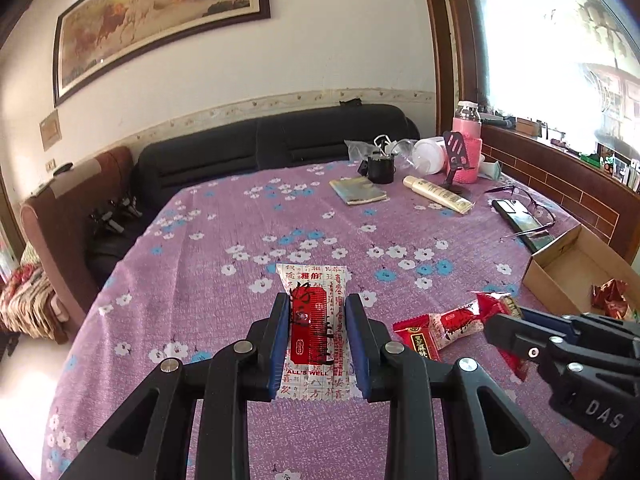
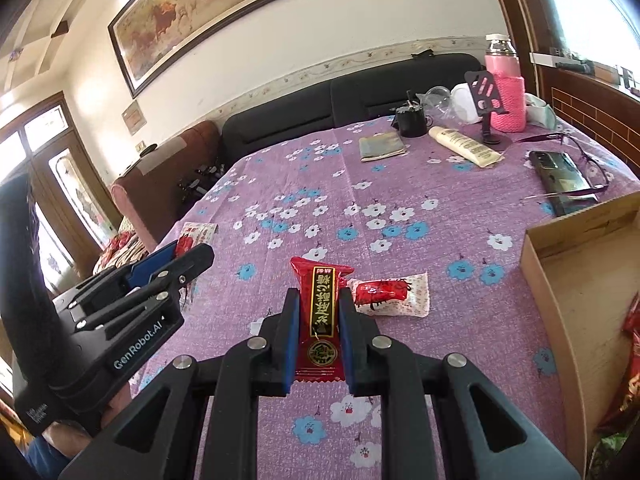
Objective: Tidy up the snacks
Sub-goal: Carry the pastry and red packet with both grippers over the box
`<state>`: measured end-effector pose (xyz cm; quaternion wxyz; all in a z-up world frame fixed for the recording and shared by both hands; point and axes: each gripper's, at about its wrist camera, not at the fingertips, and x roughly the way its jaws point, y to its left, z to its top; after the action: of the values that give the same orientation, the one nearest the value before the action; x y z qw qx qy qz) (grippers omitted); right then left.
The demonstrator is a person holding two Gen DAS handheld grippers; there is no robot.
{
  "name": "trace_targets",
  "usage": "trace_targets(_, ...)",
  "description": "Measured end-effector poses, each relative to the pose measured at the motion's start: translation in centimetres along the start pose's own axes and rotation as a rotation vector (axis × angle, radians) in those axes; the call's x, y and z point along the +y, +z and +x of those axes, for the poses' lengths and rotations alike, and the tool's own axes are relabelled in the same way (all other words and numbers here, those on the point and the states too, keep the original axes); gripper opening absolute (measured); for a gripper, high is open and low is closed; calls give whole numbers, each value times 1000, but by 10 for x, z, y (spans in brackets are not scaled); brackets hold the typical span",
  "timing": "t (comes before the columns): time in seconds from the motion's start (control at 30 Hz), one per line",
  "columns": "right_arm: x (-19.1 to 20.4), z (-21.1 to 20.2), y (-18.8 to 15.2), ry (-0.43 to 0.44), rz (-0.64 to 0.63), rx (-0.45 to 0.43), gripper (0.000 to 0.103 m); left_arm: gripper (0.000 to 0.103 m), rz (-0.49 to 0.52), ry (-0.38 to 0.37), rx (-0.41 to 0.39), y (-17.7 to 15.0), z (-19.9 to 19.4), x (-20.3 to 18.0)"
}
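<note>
The middle of the purple flowered cloth lies open — room to pass. Far right is crowded: pink bottle, phone stand, tube, phone, glasses — the cardboard box wall blocks the near right

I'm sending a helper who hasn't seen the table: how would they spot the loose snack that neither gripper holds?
Find the cardboard box at the right edge of the purple flowered tablecloth. Just left of it lies a white snack packet with a red label, flat on the cloth. The all-red packet beside it is clamped in the right gripper.
</note>
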<state>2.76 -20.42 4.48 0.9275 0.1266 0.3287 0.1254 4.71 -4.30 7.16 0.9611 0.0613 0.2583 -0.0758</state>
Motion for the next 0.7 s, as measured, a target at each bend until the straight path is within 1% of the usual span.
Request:
trace_targets(0.23, -4, -22, -3, -12, 10, -19, 17, 29, 35, 18, -31, -1, -5, -8)
trace_targets(0.37, -16, -43, 0, -24, 42, -47, 17, 29, 33, 6, -21, -1, -3, -8)
trace_targets(0.57, -52, -90, 5, -60, 106, -117, 18, 29, 0, -48, 8, 4, -5, -9)
trace_targets(0.63, -67, -103, 6, -77, 132, -138, 18, 29, 9, -56, 8, 7, -10, -15)
trace_targets(0.7, -86, -118, 5, -96, 167, -160, 18, 29, 22, -83, 8, 11, -16, -26)
